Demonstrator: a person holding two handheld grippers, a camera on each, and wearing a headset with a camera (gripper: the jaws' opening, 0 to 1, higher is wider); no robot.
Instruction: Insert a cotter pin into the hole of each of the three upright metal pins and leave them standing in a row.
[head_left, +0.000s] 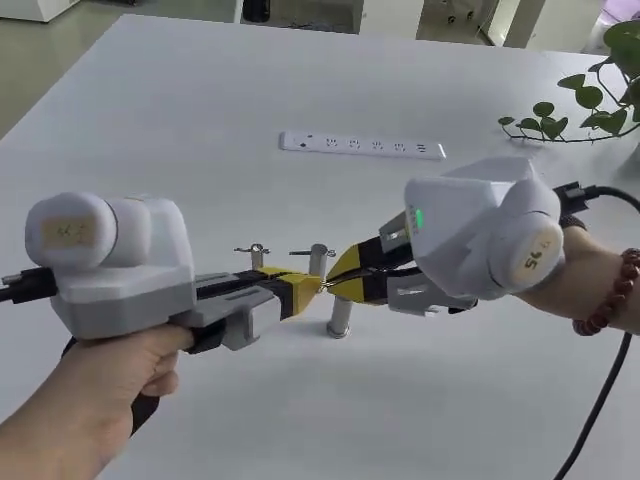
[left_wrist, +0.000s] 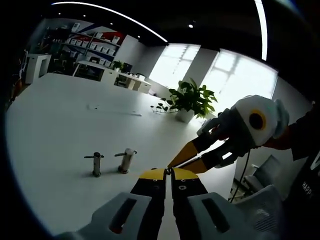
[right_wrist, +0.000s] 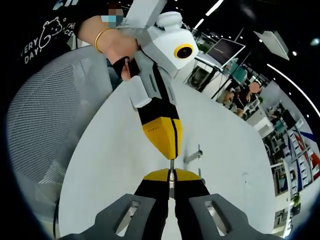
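Over a white counter (head_left: 450, 400), with a trailing plant (head_left: 590, 100) at upper right and a power strip (head_left: 362, 145) at upper centre, the left gripper (head_left: 312, 287) and right gripper (head_left: 332, 280) meet tip to tip mid-frame, both sets of fingers clamped on one thin cotter pin (right_wrist: 171, 175), just above a bare upright metal pin (head_left: 340, 318), with two pinned metal pins (head_left: 257, 255) (head_left: 318, 258) behind.

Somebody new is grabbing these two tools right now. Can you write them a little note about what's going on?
Left tool: shut on a cotter pin.
Right tool: shut on the same cotter pin, tip to tip with the left.
Back-left pin and back-right pin: upright, cotter pins in, done.
Front pin: upright below the tools, top hidden, probably not fitted.
Left to do: fit it, then line up all three.
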